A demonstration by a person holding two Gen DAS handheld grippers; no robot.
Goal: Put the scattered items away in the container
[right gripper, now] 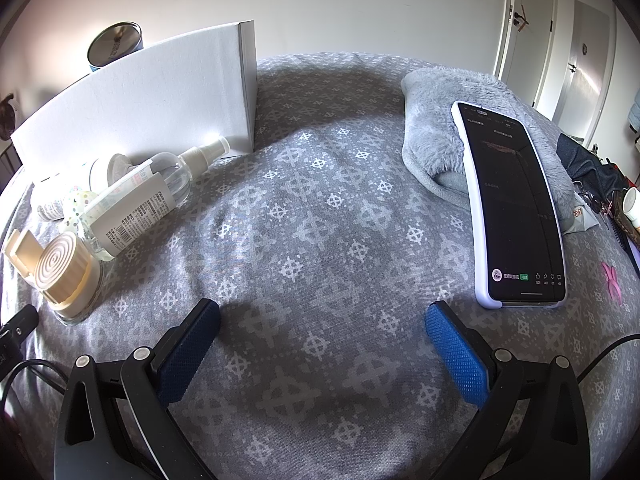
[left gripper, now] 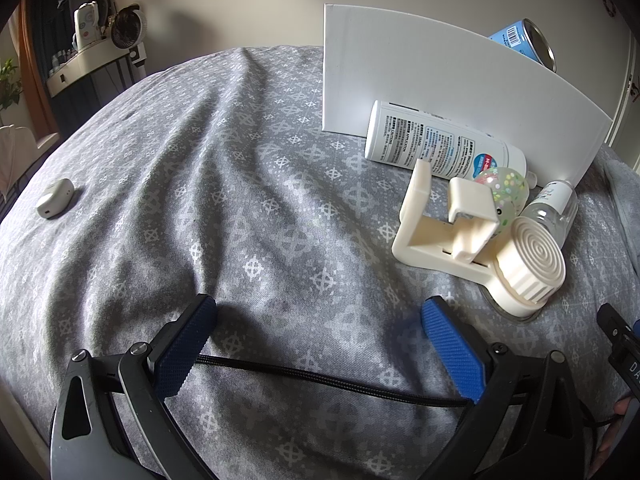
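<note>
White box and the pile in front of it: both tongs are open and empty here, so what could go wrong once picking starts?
The cream phone holder lies against the confetti ball and the clear spray bottle; lifting it may send the ball rolling across the soft bedspread.

The white box stands upright on bedding with a blue can behind it, so a nudge could tip it.

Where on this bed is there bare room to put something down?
Bare sheet lies between the white box and the phone on its grey blanket. More lies left of the box, toward the small white case. The bottles and holder crowd the box's front.
</note>
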